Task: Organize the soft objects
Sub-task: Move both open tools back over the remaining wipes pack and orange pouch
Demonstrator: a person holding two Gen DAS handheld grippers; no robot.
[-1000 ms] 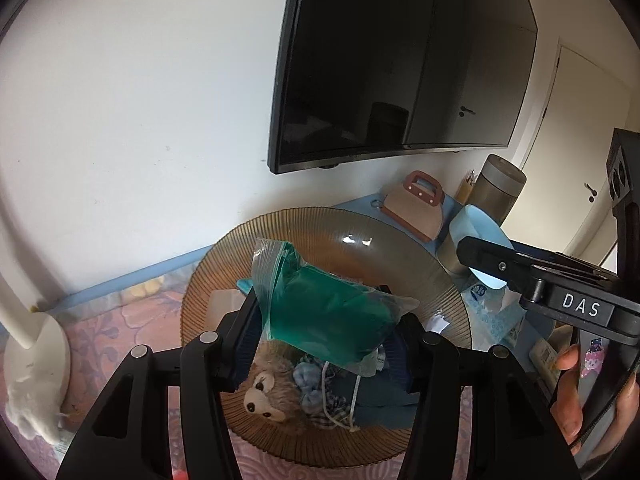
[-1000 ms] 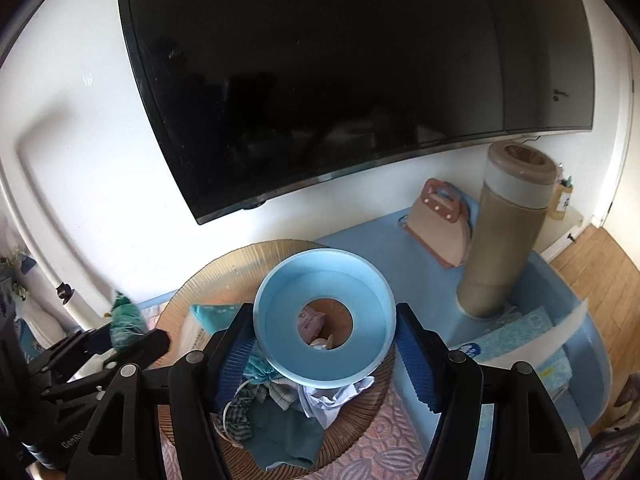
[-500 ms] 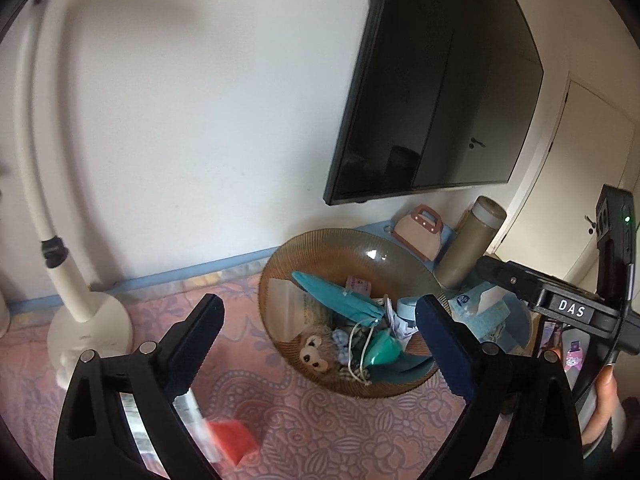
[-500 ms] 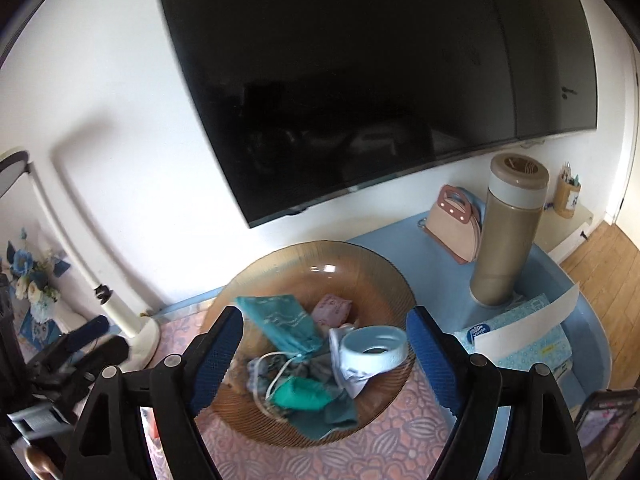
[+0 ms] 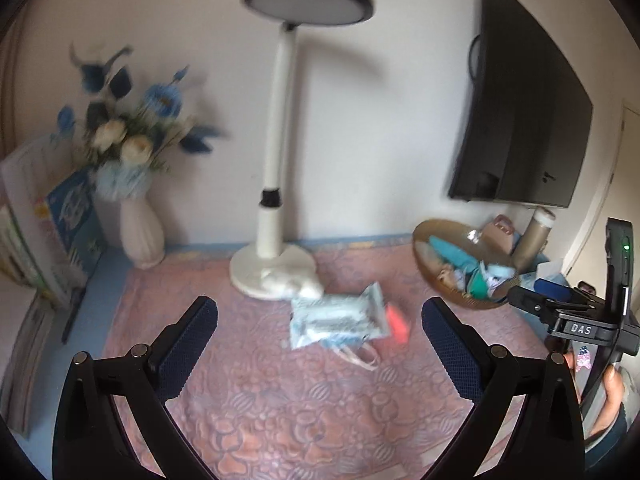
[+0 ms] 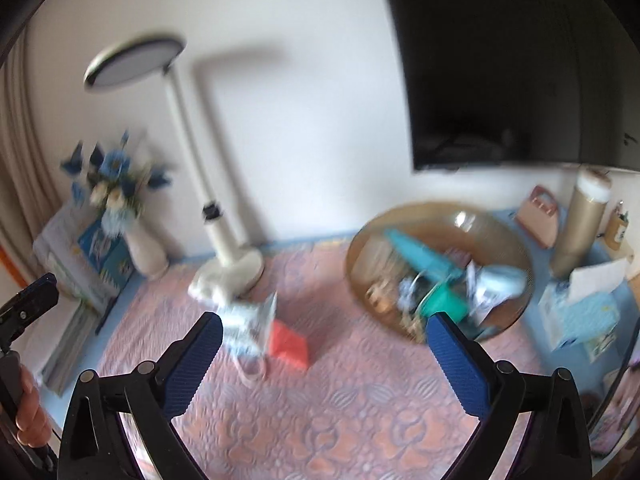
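On the pink patterned mat [image 5: 304,412], a pale blue packet [image 5: 340,320] and a small red object [image 5: 398,324] are seen lying just beside each other, near the foot of the white lamp [image 5: 272,268]; these appear to be the soft things not yet gathered. The amber bowl [image 6: 516,248], at the far right of the mat, is already heaped with teal, blue and white soft items. The left gripper [image 5: 320,340] is held spread wide, its jaws opening, with nothing between its pads; the right gripper [image 6: 324,356] is likewise seen with its jaws opening and empty. The step in hand is judged to be a reach toward the next item on the mat (the bowl being well apart from both tools). The next move would call for one gripper to be lowered over the packet, its pads set either side, and closed gently so that the soft wrapper is not crushed. The letters "DAS" can be read on the right gripper's body in the left view; the printing on the packet is too blurred to be read.
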